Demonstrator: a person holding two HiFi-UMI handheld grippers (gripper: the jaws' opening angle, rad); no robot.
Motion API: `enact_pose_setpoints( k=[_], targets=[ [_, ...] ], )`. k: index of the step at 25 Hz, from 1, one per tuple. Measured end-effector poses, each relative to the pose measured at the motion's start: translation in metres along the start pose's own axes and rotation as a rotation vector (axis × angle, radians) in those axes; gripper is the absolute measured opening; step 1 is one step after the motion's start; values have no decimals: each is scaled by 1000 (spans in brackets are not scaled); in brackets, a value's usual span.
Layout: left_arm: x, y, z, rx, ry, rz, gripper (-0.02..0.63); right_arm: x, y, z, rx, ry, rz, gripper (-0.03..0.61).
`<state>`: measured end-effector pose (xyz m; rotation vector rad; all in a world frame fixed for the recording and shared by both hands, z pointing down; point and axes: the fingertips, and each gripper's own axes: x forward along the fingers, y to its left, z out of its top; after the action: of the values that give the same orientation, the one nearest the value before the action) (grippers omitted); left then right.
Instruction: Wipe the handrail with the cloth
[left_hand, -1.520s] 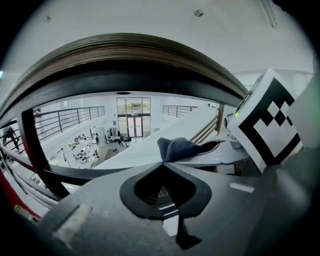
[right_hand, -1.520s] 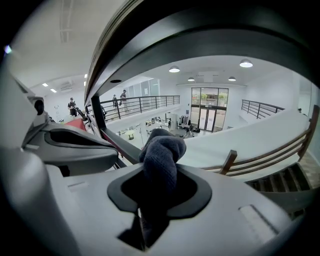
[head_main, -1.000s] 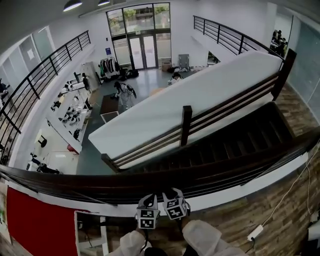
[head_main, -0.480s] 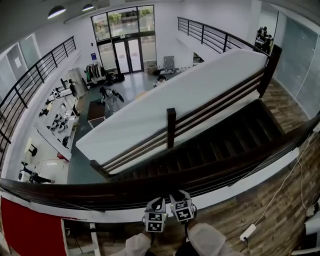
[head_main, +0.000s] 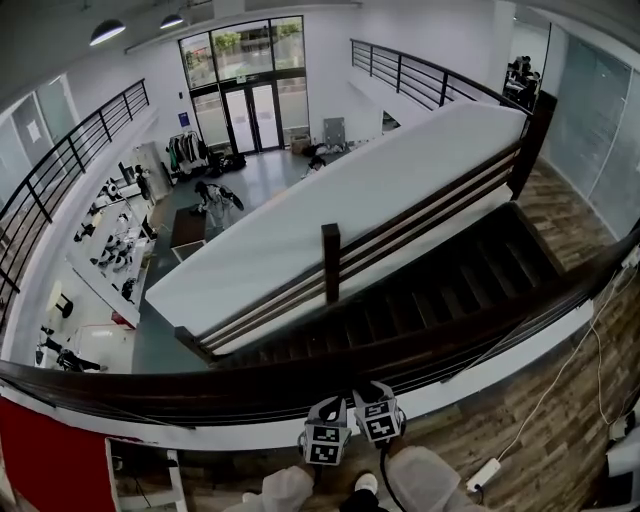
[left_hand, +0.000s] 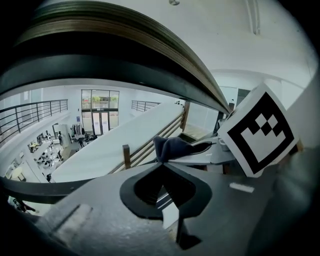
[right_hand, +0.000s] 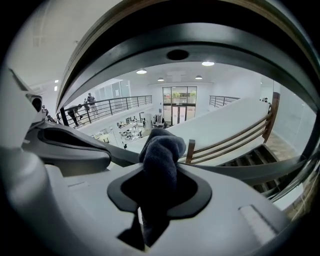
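While the dark handrail (head_main: 200, 388) curves across the head view, the left hand-held gripper (head_main: 325, 441) and the right hand-held gripper (head_main: 378, 419) sit side by side just on its near side, their marker cubes almost touching, above the wooden floor (head_main: 520, 425). Seen from the right gripper view, that gripper's jaws are clamped on the dark blue cloth (right_hand: 161, 146), which runs up between them and bunches into a rounded knot above the tips. From the left gripper view, the left jaws are drawn together with their tips nipping the lower edge of the same bunch. Both gripper views show the rail arching overhead, apart from the cloth. A staircase (head_main: 440, 290) descends beyond the rail.
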<state>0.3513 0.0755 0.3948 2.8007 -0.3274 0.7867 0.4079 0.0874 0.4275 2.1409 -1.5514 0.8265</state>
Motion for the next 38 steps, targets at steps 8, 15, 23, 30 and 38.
enact_pose_setpoints(
  k=[8,15,23,30,38],
  targets=[
    [47,-68,14,0,-2,-26,3,-22,-78,-18,-6,-12,-33,97],
    [88,-126,24,16,15,-102,2,-42,-164,-41,9,10,-96,97],
    [137,-197,42,61,17,-203,2,-68,-259,-52,1,20,-179,98],
    [172,-242,57,72,32,-259,2,-82,-314,-58,-54,37,-214,98],
    [201,-295,80,47,26,-338,2,-106,-383,-66,-12,33,-296,98]
  ],
)
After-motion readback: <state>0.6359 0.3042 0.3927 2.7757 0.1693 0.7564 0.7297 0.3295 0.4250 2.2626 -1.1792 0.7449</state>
